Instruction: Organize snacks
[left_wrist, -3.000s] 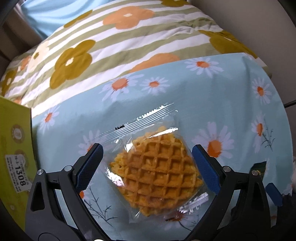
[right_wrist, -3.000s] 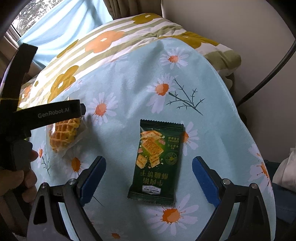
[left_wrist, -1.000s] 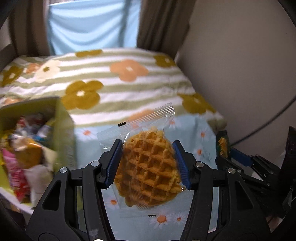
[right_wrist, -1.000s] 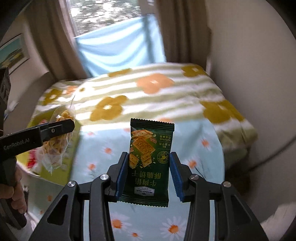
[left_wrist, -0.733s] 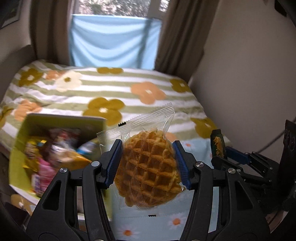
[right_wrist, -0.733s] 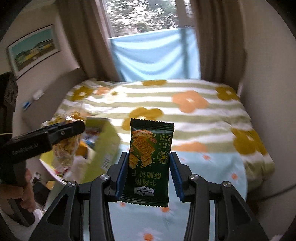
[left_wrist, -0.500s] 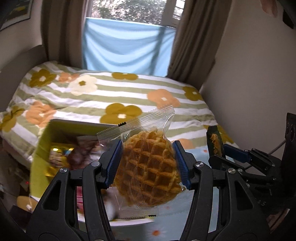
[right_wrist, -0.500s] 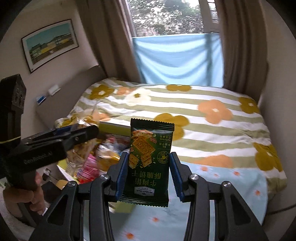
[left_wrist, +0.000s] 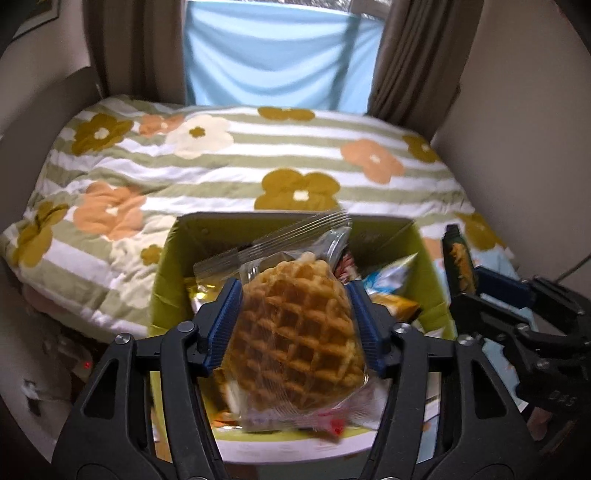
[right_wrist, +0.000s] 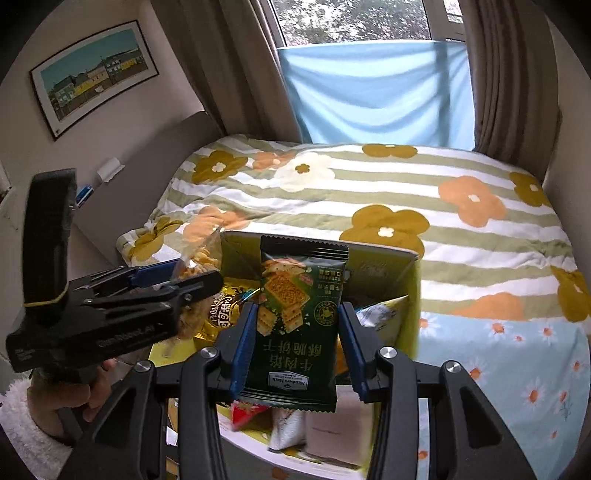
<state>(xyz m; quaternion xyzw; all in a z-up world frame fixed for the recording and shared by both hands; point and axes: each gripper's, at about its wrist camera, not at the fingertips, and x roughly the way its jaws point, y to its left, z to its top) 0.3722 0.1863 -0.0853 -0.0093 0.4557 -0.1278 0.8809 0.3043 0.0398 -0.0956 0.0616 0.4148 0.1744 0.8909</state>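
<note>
With both claws over the yellow box (left_wrist: 428, 251), left claw (left_wrist: 295, 325) clamped on the waffle packet (left_wrist: 295, 332), right claw (right_wrist: 295, 332) clamped on the cracker packet (right_wrist: 299, 325): lower each below the rim ahead, then part jaws, one at a time.

A bed (right_wrist: 461, 221) carries a striped quilt (left_wrist: 229, 162) printed with big flowers. Nearer the camera than the quilt lies a light blue daisy cloth (right_wrist: 517, 354). An open green box (left_wrist: 173, 258) full of snack packets sits at the quilt's near edge, left of the daisy cloth.
</note>
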